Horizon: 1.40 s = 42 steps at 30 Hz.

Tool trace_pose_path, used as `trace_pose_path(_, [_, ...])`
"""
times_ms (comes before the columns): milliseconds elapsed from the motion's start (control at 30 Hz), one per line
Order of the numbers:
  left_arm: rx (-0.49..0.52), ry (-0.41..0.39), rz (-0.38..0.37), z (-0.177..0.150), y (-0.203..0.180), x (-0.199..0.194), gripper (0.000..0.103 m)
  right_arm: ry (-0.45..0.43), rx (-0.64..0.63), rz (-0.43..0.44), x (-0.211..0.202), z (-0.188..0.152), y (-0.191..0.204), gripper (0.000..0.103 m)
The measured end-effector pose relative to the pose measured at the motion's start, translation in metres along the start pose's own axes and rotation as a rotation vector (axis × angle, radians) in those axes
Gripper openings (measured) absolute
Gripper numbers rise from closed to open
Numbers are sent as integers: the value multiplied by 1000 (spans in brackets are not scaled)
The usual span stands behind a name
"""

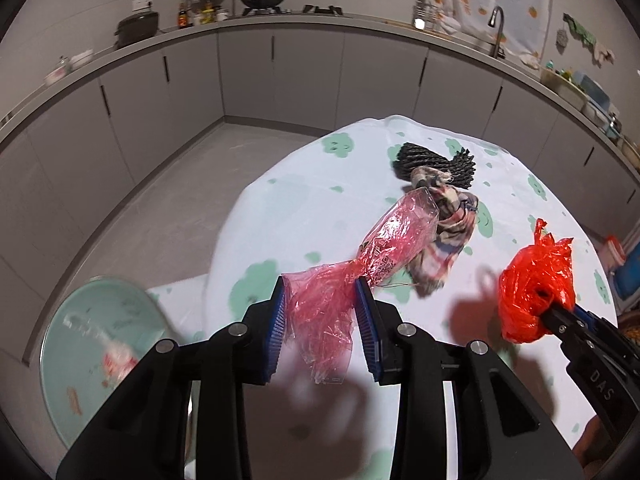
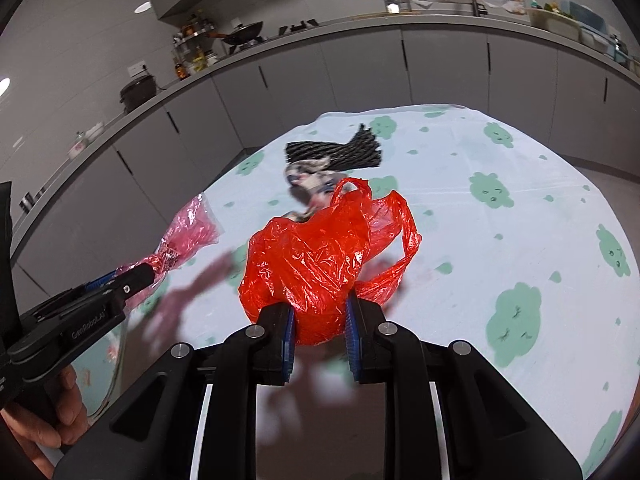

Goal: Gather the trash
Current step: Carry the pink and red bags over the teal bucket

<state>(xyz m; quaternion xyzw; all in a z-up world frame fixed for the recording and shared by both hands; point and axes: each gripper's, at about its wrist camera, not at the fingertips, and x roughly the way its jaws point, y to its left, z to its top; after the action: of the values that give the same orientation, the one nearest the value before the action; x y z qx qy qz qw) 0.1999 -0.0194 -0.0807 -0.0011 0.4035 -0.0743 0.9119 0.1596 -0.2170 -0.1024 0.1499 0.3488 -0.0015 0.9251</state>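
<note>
My left gripper (image 1: 320, 300) is shut on a crumpled pink clear plastic wrapper (image 1: 376, 248), held above the table; it also shows in the right wrist view (image 2: 188, 232). My right gripper (image 2: 320, 312) is shut on a bunched red plastic bag (image 2: 320, 256), lifted over the table; it also shows in the left wrist view (image 1: 534, 284). A crumpled patterned cloth (image 1: 452, 228) and a black ribbed piece (image 1: 436, 162) lie on the table beyond both grippers.
The table (image 2: 520, 216) has a white cloth with green cloud prints. A pale green round bin (image 1: 100, 344) stands on the floor at the table's left, with scraps inside. Grey kitchen cabinets (image 1: 280, 72) and a counter run behind.
</note>
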Motion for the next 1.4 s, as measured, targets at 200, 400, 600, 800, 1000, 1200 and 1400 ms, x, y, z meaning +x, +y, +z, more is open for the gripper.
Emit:
trace_pose_path(200, [-28, -10, 12, -17, 15, -20, 34, -3, -37, 25, -9, -10, 22, 22])
trace_pose_path(400, [-53, -24, 54, -29, 37, -36, 34, -3, -89, 61, -16, -20, 50, 22])
trace_pose_path(600, [-81, -46, 94, -38, 60, -55, 34, 0, -143, 98, -20, -29, 78, 22])
trace_pose_path(800, [-118, -58, 132, -45, 87, -70, 34, 1, -195, 125, -24, -37, 103, 22])
trace_pose_path(1000, [-149, -64, 165, -53, 109, -82, 34, 14, -249, 160, -23, -45, 132, 22])
trace_pose_path(1200, [-194, -63, 206, -61, 132, -88, 34, 27, -306, 195, -20, -52, 160, 22])
trace_pose_path(1400, [-242, -52, 246, -69, 154, -88, 34, 36, -346, 224, -15, -56, 183, 22])
